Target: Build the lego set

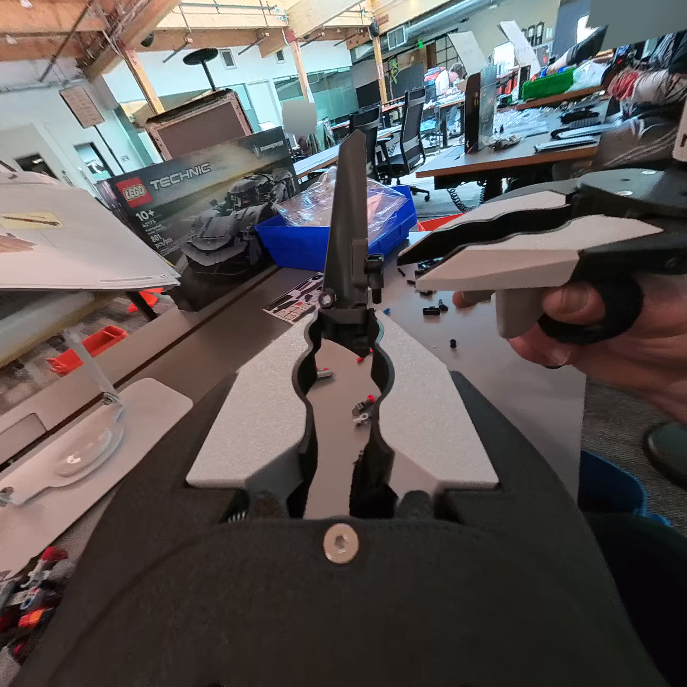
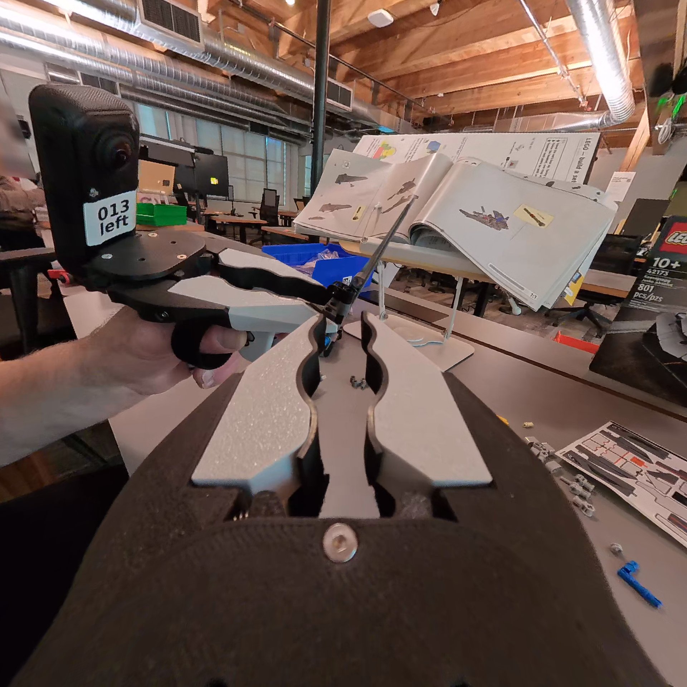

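My left gripper (image 1: 345,321) is shut on the base of a long black pointed lego assembly (image 1: 349,223) and holds it upright above the grey table (image 1: 502,390). In the right wrist view the left gripper (image 2: 327,293) comes in from the left, and the assembly (image 2: 383,241) leans up to the right. My right gripper (image 2: 342,321) is open and empty, its left fingertip close beside the assembly's lower end. It also shows in the left wrist view (image 1: 410,269), to the right of the assembly and apart from it.
An open instruction booklet (image 2: 483,208) rests on a stand behind. The set's box (image 1: 208,208) and a blue bin (image 1: 297,241) with plastic bags stand at the back. A sticker sheet (image 2: 632,472), small loose pieces (image 1: 364,409) and a blue piece (image 2: 639,587) lie on the table. The grippers are tip to tip, or close to it. From either gripper's tips it is about 30 cm to the blue piece (image 2: 639,587).
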`<control>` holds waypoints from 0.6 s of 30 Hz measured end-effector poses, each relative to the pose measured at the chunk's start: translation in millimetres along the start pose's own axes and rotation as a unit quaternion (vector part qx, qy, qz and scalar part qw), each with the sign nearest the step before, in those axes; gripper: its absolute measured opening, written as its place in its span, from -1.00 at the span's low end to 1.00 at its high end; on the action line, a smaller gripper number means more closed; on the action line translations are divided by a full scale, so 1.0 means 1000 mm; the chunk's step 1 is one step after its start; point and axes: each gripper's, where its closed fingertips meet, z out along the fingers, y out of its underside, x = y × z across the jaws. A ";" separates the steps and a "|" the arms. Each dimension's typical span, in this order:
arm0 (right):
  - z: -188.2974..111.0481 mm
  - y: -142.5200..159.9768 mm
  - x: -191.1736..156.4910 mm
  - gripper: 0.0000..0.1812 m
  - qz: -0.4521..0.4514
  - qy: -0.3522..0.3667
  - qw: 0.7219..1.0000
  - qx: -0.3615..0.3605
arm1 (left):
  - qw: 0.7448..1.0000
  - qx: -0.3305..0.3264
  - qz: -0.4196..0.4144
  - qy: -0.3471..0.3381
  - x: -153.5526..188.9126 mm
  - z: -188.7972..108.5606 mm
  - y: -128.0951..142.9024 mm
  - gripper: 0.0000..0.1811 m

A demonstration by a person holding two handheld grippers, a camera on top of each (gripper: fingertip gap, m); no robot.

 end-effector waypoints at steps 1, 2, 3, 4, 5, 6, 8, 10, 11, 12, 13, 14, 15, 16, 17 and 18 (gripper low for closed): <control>0.002 0.001 0.000 -0.81 -0.002 0.000 1.000 -0.002 | 1.000 0.000 -0.004 0.003 0.001 0.000 0.000 -0.76; 0.003 0.002 -0.001 -0.81 -0.004 0.002 1.000 -0.004 | 1.000 0.000 -0.006 0.003 0.001 0.001 0.000 -0.76; 0.005 0.003 0.000 -0.81 -0.005 0.006 1.000 -0.008 | 1.000 -0.001 -0.006 0.003 0.002 0.001 0.000 -0.76; 0.006 0.004 0.000 -0.81 -0.006 0.007 1.000 -0.011 | 1.000 0.000 -0.007 0.004 0.002 0.001 0.000 -0.76; 0.007 0.004 -0.001 -0.81 -0.005 0.006 1.000 -0.011 | 1.000 0.001 -0.007 0.004 0.003 0.001 0.000 -0.76; 0.009 0.004 -0.002 -0.81 -0.003 0.004 1.000 -0.010 | 1.000 0.000 -0.008 0.005 0.004 0.002 0.000 -0.77; 0.010 0.004 -0.001 -0.82 -0.001 0.005 1.000 -0.011 | 1.000 0.000 -0.005 0.005 0.004 0.002 0.000 -0.77; 0.011 0.005 -0.001 -0.84 0.000 0.006 1.000 -0.010 | 1.000 -0.002 -0.004 0.006 0.005 0.003 0.000 -0.77; 0.011 0.005 0.000 -0.87 -0.001 0.009 1.000 -0.010 | 1.000 -0.003 -0.002 0.005 0.005 0.003 0.001 -0.76; 0.011 0.005 0.001 -0.89 -0.002 0.013 1.000 -0.011 | 1.000 -0.004 -0.001 0.004 0.005 0.003 0.001 -0.76; 0.011 0.005 0.002 -0.91 -0.003 0.016 1.000 -0.010 | 1.000 -0.004 -0.001 0.005 0.006 0.003 0.001 -0.76; 0.011 0.005 0.002 -0.93 -0.003 0.017 1.000 -0.010 | 1.000 -0.004 -0.001 0.005 0.006 0.003 0.001 -0.77; 0.011 0.005 0.002 -0.93 -0.004 0.016 1.000 -0.010 | 1.000 -0.004 0.000 0.003 0.006 0.003 0.001 -0.76; 0.011 0.005 0.002 -0.93 -0.005 0.016 1.000 -0.010 | 1.000 -0.005 0.002 0.002 0.005 0.003 0.001 -0.76; 0.011 0.005 0.002 -0.93 -0.007 0.017 1.000 -0.010 | 1.000 -0.005 0.002 0.002 0.006 0.003 0.001 -0.76; 0.011 0.004 0.002 -0.93 -0.009 0.018 1.000 -0.010 | 1.000 -0.005 0.002 0.003 0.006 0.003 0.000 -0.76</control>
